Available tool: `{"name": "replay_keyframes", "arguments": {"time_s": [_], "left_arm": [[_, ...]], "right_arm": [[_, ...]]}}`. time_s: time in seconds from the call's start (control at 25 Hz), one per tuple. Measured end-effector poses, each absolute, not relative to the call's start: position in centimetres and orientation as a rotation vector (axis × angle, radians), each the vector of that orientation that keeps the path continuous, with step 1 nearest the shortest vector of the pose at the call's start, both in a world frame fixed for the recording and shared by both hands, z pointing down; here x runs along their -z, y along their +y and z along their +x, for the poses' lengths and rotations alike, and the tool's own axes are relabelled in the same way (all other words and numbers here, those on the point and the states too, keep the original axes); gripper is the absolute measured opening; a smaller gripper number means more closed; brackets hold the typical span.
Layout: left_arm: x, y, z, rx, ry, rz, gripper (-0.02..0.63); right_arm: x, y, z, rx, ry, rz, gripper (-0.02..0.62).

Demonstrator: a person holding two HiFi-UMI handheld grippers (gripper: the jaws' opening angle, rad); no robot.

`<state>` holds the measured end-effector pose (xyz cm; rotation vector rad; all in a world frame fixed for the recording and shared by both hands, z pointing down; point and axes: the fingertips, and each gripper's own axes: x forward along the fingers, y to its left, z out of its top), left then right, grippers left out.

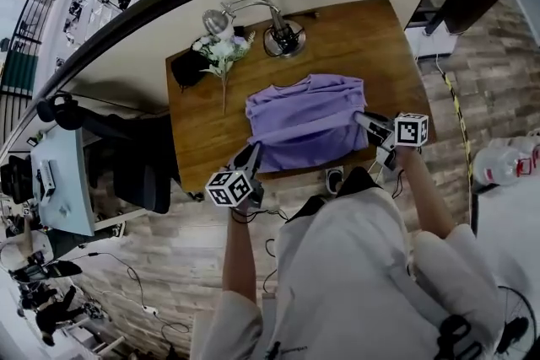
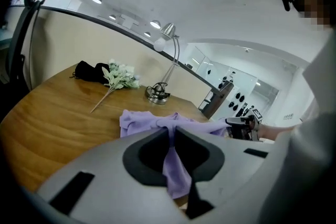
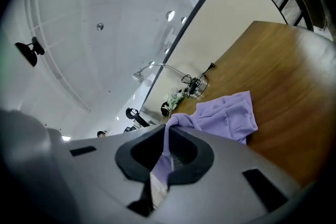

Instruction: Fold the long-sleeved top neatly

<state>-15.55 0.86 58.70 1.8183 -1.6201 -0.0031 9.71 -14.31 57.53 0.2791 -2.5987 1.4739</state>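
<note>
A wooden table (image 1: 198,139) carries the purple long-sleeved top (image 1: 308,126), partly folded near its middle. The left gripper (image 1: 252,154) is clamped on the top's near left corner, and the right gripper (image 1: 363,120) on its right edge. A desk lamp (image 1: 283,38) and flowers (image 1: 221,51) sit at the far side.

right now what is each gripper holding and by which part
Both grip the purple long-sleeved top: the left gripper pinches its near-left edge, the right gripper its right edge. Whether hem or sleeve cannot be told.
</note>
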Motion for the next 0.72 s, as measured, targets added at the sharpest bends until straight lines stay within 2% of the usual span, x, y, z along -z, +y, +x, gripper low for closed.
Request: {"name": "replay_keyframes", "arguments": {"time_s": [0.72], "left_arm": [[-65.4,-12.7,-22.9,0.037,-1.634,1.518,0.052]], "right_arm": [[-65.0,-26.9,3.0,-1.891,-2.296,0.425,0.018]]}}
